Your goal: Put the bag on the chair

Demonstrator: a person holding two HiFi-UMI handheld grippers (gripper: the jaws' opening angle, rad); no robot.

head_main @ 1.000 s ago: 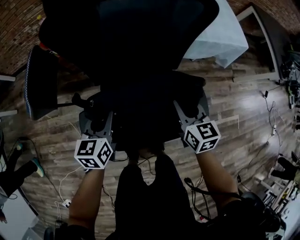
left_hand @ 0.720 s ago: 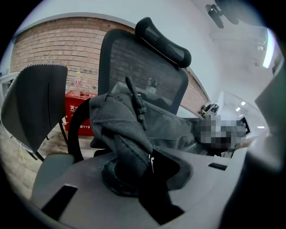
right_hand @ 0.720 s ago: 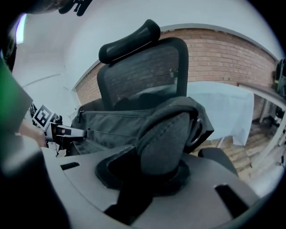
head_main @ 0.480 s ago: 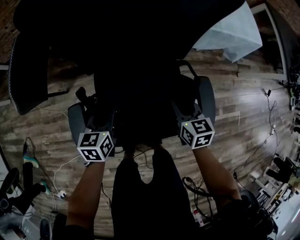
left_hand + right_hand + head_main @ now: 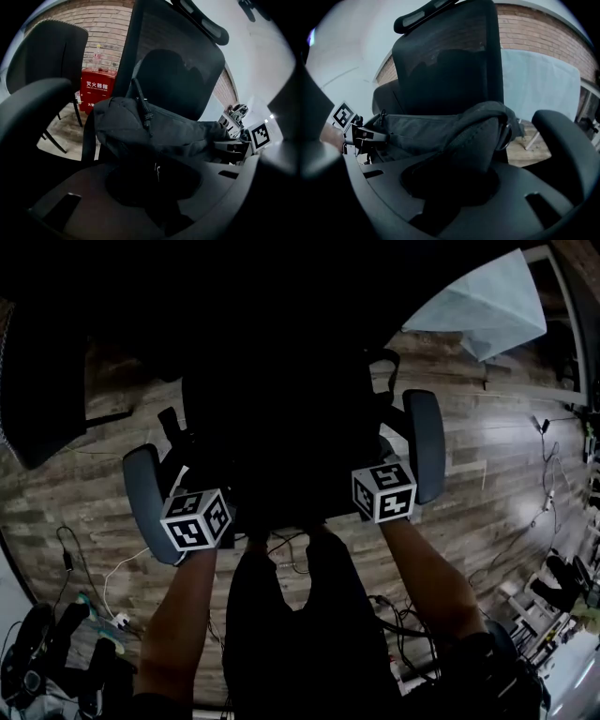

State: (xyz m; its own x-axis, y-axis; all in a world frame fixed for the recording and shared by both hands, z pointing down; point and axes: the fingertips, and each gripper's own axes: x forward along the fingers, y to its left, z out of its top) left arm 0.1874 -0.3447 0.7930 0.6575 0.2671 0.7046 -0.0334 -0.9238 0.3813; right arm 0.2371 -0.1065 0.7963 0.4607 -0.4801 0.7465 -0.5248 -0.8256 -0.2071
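Note:
A black fabric bag hangs between my two grippers in front of the black office chair's mesh backrest. In the left gripper view the left gripper is shut on one end of the bag's cloth. The right gripper is shut on the other end of the bag. From the head view the bag is a dark mass over the seat, between the left gripper and right gripper. Whether it rests on the seat is hidden.
Chair armrests stand just outside each gripper, a left armrest and a right armrest. A second dark chair is at the left. A pale sheet lies at the back right, cables cross the wooden floor, and a red box stands by the brick wall.
Both grippers have sunk with the bag toward the chair seat. The armrests now sit level beside the gripper cubes.

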